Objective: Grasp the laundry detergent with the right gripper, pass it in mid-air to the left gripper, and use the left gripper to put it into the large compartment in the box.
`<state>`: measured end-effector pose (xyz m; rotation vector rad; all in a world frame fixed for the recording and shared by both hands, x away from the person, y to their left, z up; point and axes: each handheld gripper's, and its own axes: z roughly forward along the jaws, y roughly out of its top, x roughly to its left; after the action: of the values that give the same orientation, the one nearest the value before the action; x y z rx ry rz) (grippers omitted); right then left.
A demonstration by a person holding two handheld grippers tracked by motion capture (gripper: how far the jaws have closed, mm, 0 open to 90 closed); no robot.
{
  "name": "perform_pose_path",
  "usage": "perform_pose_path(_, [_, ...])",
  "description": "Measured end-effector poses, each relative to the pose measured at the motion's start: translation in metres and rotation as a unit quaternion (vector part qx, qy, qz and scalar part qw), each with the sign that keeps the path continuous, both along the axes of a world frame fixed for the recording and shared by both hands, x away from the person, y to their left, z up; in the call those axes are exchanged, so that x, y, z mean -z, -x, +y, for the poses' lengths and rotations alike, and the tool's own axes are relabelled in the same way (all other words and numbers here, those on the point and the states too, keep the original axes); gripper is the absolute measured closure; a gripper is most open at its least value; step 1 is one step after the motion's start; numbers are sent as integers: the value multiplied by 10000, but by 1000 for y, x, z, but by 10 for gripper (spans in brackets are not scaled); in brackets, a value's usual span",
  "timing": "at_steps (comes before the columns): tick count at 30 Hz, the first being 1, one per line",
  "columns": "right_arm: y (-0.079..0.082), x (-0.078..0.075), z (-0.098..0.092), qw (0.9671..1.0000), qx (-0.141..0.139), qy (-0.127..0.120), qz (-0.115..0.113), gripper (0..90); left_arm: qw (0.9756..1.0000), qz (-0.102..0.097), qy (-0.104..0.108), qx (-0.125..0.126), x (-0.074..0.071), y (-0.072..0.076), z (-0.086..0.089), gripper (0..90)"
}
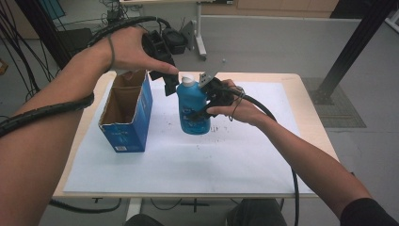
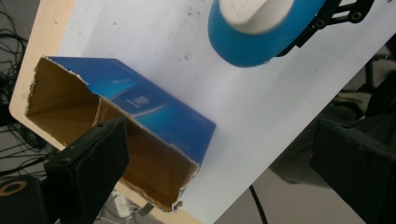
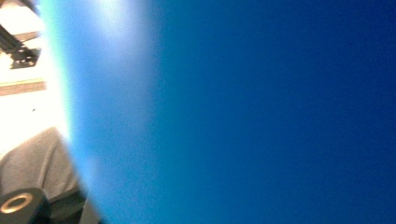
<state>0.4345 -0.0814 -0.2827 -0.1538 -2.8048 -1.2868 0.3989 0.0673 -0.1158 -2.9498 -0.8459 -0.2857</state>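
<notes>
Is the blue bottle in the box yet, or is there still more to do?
Not yet. Done: the right gripper is clamped on the blue bottle, which is upright with its white cap on. In hand: the bottle is beside the open blue box, while the left gripper hovers open above them. Left, probably: moving the bottle over the box, which looks empty, and lowering it in.

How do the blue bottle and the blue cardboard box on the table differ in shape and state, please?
The blue bottle is rounded and closed with a white cap, while the blue cardboard box is rectangular and open on top, with a torn rim and a bare brown inside. The bottle is gripped by the right tongs; the box stands free, with nothing holding it. Both are blue and stand upright on the white sheet.
</notes>
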Motion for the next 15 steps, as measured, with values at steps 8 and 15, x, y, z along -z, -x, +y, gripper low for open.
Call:
perform_pose_path(8, [17, -3, 8, 9991, -350, -106, -232, 444, 9993, 210, 69, 291, 10, 12, -11, 53])
perform_pose_path(15, [31, -4, 15, 9976, -568, -119, -380, 444, 9968, 521, 222, 569, 14, 17, -13, 48])
